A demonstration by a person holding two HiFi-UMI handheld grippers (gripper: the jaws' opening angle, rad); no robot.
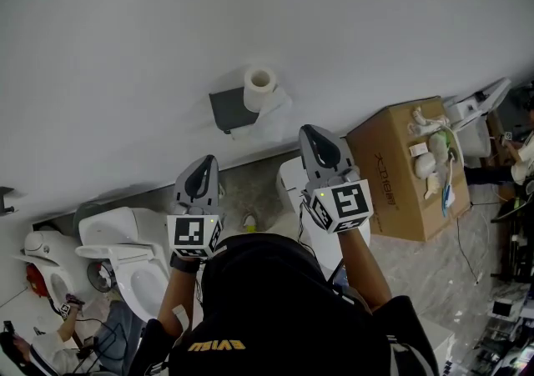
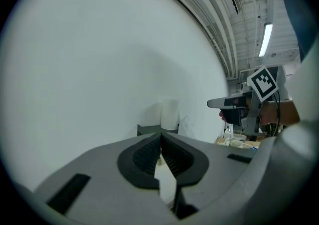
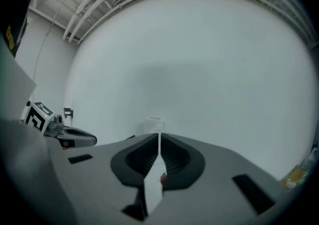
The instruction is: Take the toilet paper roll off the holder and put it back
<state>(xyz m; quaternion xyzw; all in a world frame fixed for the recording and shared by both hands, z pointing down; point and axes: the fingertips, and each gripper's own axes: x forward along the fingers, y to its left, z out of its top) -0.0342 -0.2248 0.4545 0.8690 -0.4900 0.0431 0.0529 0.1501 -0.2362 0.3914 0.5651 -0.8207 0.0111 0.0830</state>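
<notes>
The left gripper (image 1: pixel 203 169) and right gripper (image 1: pixel 315 141) point forward, jaws pressed together.

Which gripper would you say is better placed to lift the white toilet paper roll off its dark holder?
Probably right: the right gripper sits nearer the white toilet paper roll than the left gripper; both shut.

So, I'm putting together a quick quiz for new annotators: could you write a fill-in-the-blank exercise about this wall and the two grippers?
1. The toilet paper roll stands on a dark ____ fixed to the white wall.
2. The jaws of the right gripper are ____, with nothing between them.
3. In the head view, the brown box to the right of the roll is made of ____.
Missing words: holder; shut; cardboard.
</notes>
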